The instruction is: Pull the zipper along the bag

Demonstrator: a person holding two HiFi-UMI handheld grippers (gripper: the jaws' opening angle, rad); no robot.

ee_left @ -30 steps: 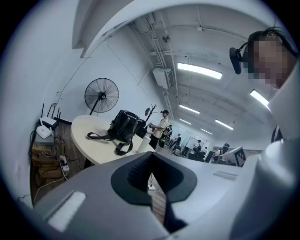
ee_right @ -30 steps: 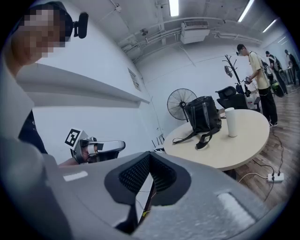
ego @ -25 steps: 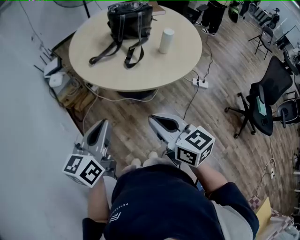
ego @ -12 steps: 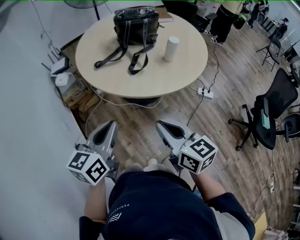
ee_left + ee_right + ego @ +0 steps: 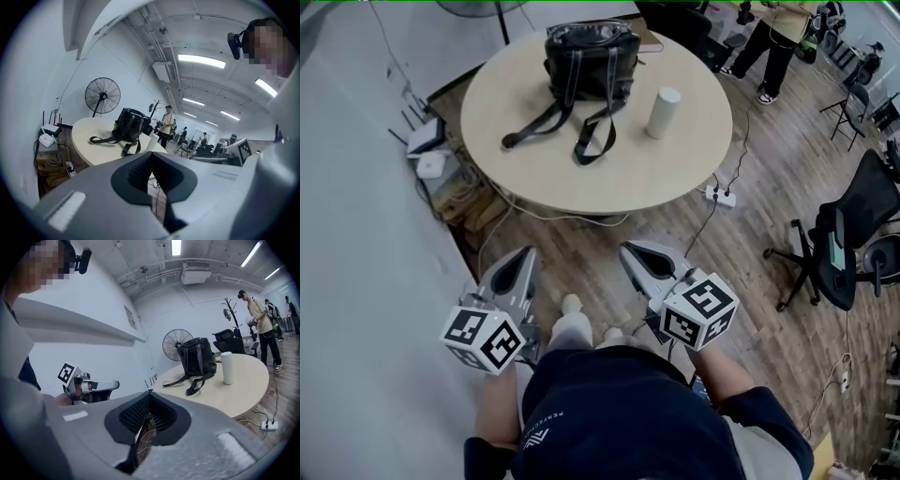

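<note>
While you held both tools low in front of you, the left gripper [image 5: 521,258] had its jaws drawn together with nothing between them. The right gripper [image 5: 634,253] was closed just as tight, and it was empty too. That made two grippers, side by side above the wood floor [image 5: 577,246]. Each carried one marker cube, the left cube [image 5: 483,337] and the right cube [image 5: 698,311]. Both showed black-and-white squares and no words you could read.

Out ahead stood one round table [image 5: 675,178], well apart from both grippers. On its far side sat one black bag [image 5: 591,58], upright, with two straps [image 5: 542,122] trailing toward you across the tabletop. Just beside the bag stood one white cylinder [image 5: 663,112], upright and plain, with no label showing.

Behind the table one fan [image 5: 102,95] stood by the wall. One power strip [image 5: 719,195] lay on the floor by the table's right edge. Small white print ran down your dark shirt [image 5: 619,412], too small to read.
</note>
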